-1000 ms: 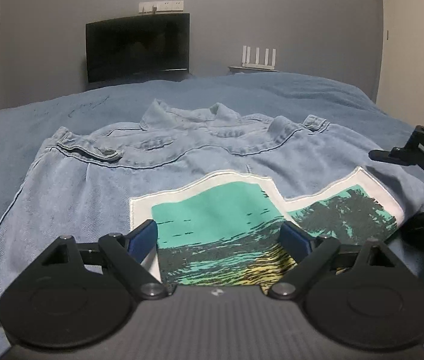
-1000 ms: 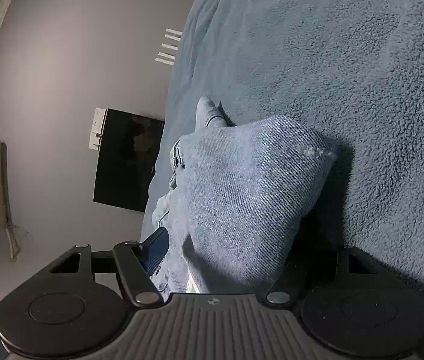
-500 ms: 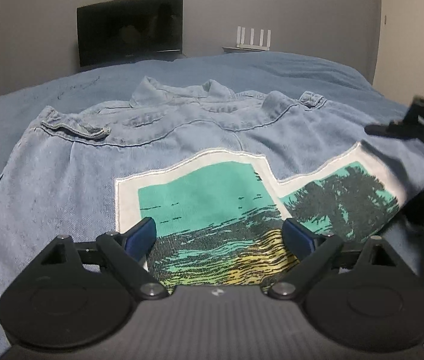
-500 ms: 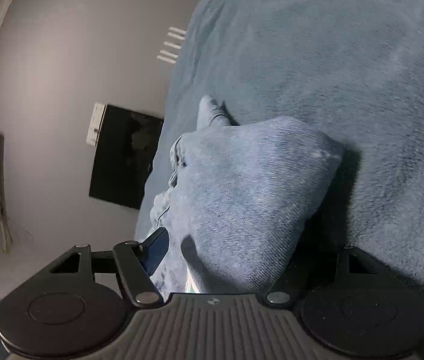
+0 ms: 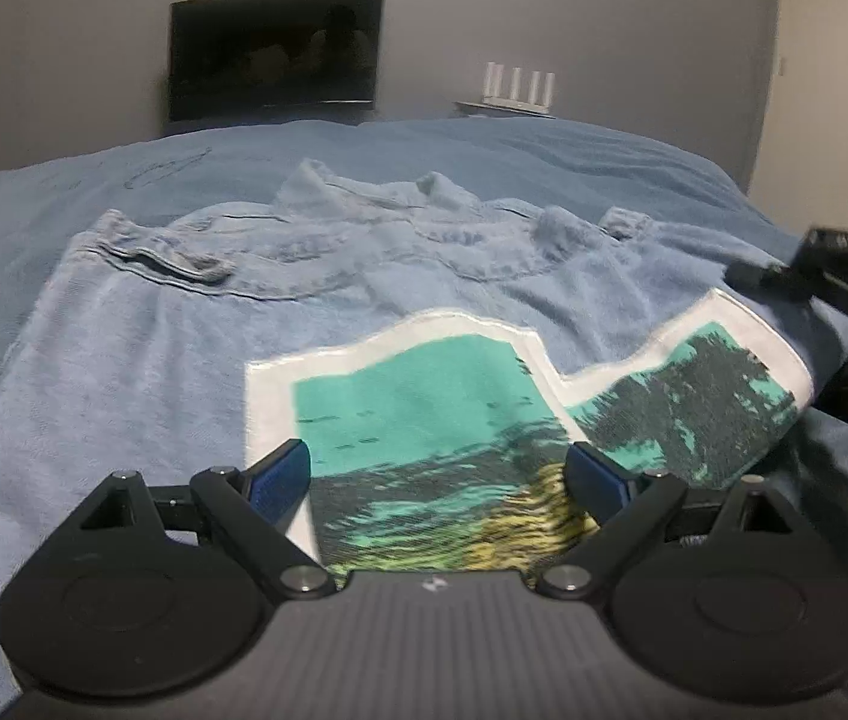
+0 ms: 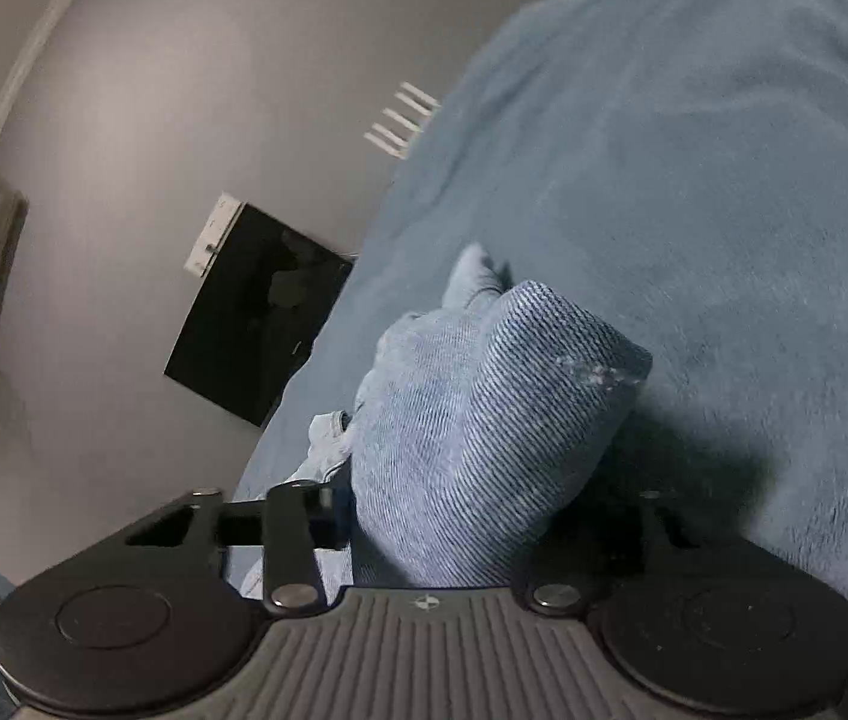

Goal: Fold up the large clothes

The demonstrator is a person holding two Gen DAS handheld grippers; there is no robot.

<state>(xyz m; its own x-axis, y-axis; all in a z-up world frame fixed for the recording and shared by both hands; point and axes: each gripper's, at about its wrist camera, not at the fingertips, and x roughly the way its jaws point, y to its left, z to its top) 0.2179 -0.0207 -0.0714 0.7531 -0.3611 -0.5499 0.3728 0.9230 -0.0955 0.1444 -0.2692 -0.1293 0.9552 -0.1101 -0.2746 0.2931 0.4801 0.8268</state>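
So, denim jacket (image 5: 195, 372) lies spread back-up on the bed (image 5: 544, 150), filling the middle of the left wrist view, collar toward the upper centre, printed patch (image 5: 424, 414) at lower centre. Left tongs (image 5: 442, 474) are spread wide and hold nothing, hovering just above the patch near the hem. Right tongs (image 6: 460, 516) are closed down on a bunched edge of the jacket, lower centre of the right wrist view (the far finger is hidden behind the cloth, so the pinch depth is unclear). Same tongs show at the right edge of the left view, at the jacket's side.

Step in hand, as I judge it: fold the right side over toward the middle. To do it well: keep the right pinch firm, lift only enough to clear the bed, carry the edge across parallel to the side seam. Left tongs should press or grab the hem near the patch so the body doesn't drag. Denim is heavy and stiff, likely to slip from a shallow pinch.
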